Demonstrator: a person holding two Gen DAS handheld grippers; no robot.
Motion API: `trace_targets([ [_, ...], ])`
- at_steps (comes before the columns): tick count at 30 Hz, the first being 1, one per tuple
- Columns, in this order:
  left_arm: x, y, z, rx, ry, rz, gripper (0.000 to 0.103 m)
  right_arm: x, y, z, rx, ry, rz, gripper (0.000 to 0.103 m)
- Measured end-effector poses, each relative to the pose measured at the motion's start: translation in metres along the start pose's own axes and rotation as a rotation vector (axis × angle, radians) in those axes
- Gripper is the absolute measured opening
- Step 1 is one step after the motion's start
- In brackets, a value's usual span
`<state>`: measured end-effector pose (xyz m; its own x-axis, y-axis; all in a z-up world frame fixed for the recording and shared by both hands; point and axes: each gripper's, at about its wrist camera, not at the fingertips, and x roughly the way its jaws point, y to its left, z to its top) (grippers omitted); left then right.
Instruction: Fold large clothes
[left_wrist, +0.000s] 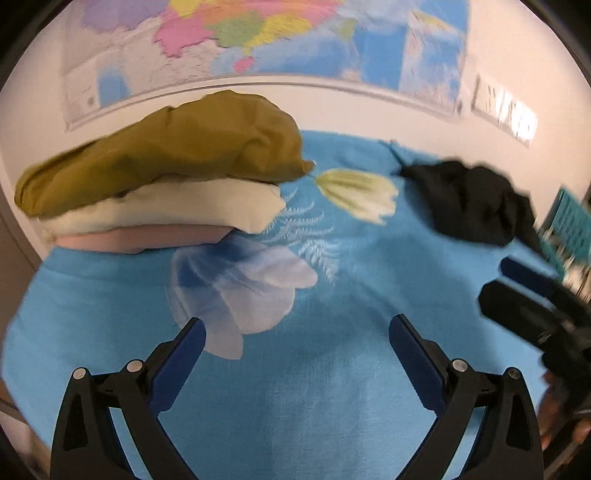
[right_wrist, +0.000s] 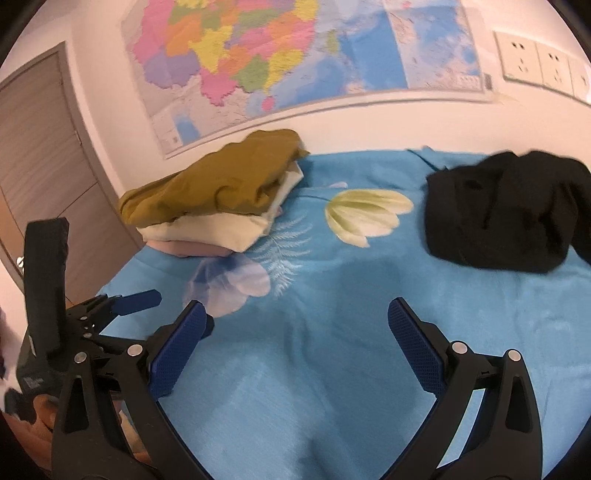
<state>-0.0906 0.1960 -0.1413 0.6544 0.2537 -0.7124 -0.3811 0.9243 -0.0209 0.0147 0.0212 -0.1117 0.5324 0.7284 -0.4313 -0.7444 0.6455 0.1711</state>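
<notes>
Reaching next for the crumpled black garment (right_wrist: 506, 214) at upper right, I'd bring both spread, empty grippers, left gripper (left_wrist: 295, 354) and right gripper (right_wrist: 295, 343), onto separate edges, clear of the folded stack (right_wrist: 218, 199).

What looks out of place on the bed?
Only the black garment: it lies crumpled and unfolded on the blue floral sheet, apart from the neat folded stack with the olive piece on top. Nothing spilled or damaged.
</notes>
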Motion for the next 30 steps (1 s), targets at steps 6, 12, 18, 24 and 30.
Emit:
trace_targets([
  [6, 0.002, -0.018, -0.004, 0.052, 0.010, -0.009, 0.096, -0.009, -0.018, -0.004, 0.055, -0.004, -0.056, 0.097],
  [12, 0.013, -0.024, -0.006, 0.036, 0.052, -0.065, 0.096, -0.023, -0.029, -0.007, 0.071, -0.076, -0.082, 0.097],
  [18, 0.020, -0.032, -0.005, 0.023, 0.095, -0.159, 0.096, -0.029, -0.032, -0.013, 0.063, -0.097, -0.075, 0.097],
  [24, 0.023, -0.045, -0.002, 0.068, 0.072, -0.089, 0.096, -0.028, -0.041, -0.014, 0.085, -0.055, -0.132, 0.097],
  [30, 0.030, -0.042, 0.004, 0.013, 0.116, -0.164, 0.096, -0.036, -0.049, -0.016, 0.101, -0.059, -0.151, 0.097],
])
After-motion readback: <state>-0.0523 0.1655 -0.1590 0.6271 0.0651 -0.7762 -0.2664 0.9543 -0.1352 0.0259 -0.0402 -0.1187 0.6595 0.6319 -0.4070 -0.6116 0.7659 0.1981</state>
